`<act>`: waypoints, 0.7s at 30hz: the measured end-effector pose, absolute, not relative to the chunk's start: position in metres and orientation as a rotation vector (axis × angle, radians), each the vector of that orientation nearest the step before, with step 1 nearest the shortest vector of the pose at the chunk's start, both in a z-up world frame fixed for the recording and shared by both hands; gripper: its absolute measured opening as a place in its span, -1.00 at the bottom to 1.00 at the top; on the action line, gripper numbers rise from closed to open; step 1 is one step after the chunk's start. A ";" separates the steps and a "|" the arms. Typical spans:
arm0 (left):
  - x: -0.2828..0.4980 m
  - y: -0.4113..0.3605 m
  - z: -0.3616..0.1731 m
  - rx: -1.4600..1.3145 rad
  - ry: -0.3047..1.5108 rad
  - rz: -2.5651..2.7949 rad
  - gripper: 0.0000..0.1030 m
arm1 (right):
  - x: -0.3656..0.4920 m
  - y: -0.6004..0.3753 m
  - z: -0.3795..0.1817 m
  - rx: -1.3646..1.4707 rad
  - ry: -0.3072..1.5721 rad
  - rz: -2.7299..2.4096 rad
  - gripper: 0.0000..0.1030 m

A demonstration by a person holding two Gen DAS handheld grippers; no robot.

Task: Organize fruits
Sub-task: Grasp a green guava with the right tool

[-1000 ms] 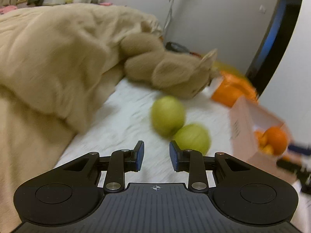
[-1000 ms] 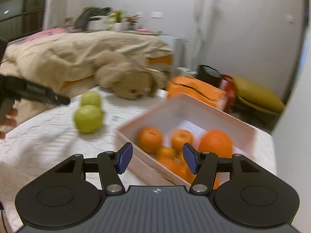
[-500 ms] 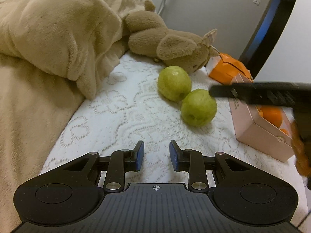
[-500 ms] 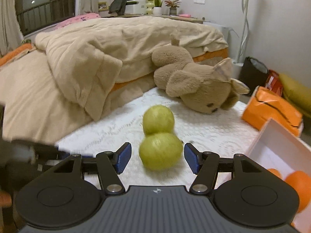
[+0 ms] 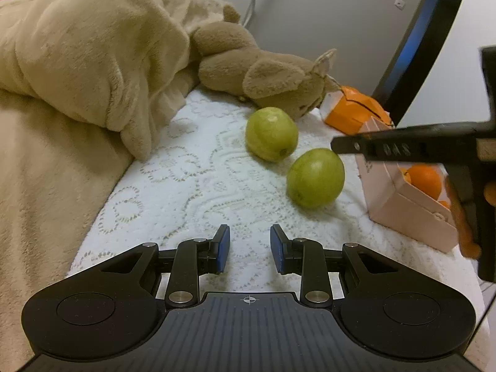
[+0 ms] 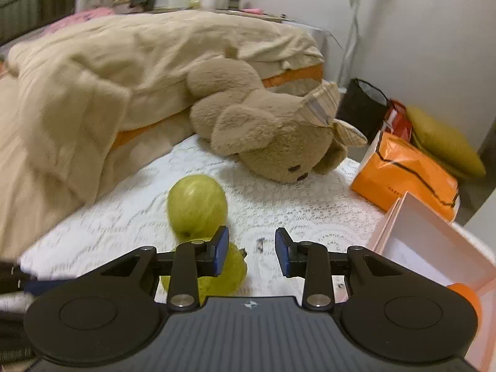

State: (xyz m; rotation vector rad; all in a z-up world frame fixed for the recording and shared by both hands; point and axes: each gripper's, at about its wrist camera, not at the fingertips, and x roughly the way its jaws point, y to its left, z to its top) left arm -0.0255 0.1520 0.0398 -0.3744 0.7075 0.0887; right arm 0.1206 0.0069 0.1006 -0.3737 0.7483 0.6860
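Blue pads line the fingers of the left gripper (image 5: 250,249), which hovers low in the lower centre of its own view with a narrow gap between them and nothing inside. Beyond the fingertips spreads the white lace cover (image 5: 192,183). Up and to the right on it lies the near green fruit (image 5: 315,178), and just beyond that the far green fruit (image 5: 271,134); the two sit close, with a sliver of cover showing between them. The right gripper (image 5: 403,147) reaches in from the right edge of this view, its dark finger tip above the near green fruit's upper right side. Behind it at right is the pink box (image 5: 406,214) with oranges (image 5: 424,180) inside. A plush bear (image 5: 272,77) lies face down past the far fruit, and a beige blanket (image 5: 86,49) fills the upper left.

In the right wrist view, the right gripper (image 6: 252,250) is likewise partly open and empty. The near green fruit (image 6: 231,274) sits at lower centre, behind the left finger and mostly outside the gap. The far green fruit (image 6: 197,206) is just above it, touching or nearly so. The pink box (image 6: 424,241) stands at the lower right edge, and an orange bag (image 6: 403,176) is beyond it at right.
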 end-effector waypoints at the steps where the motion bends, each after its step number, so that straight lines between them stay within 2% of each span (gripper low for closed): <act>1: -0.025 0.151 0.041 -0.374 0.705 0.086 -0.38 | 0.114 0.004 0.103 -0.388 0.743 0.701 -0.37; 8: -0.025 0.143 0.047 -0.370 0.697 0.059 -0.38 | 0.076 -0.011 0.118 -0.458 0.777 0.819 -0.37; 9: -0.024 0.142 0.047 -0.366 0.696 0.053 -0.38 | 0.075 -0.011 0.120 -0.454 0.771 0.829 -0.27; 12: -0.023 0.140 0.046 -0.357 0.702 0.045 -0.38 | 0.081 0.001 0.124 -0.458 0.724 0.828 0.32; 15: -0.023 0.144 0.045 -0.356 0.711 0.054 -0.38 | 0.102 0.024 0.119 -0.429 0.732 0.814 0.35; 21: -0.026 0.151 0.040 -0.365 0.723 0.058 -0.38 | 0.162 0.077 0.084 -0.367 0.911 0.726 0.38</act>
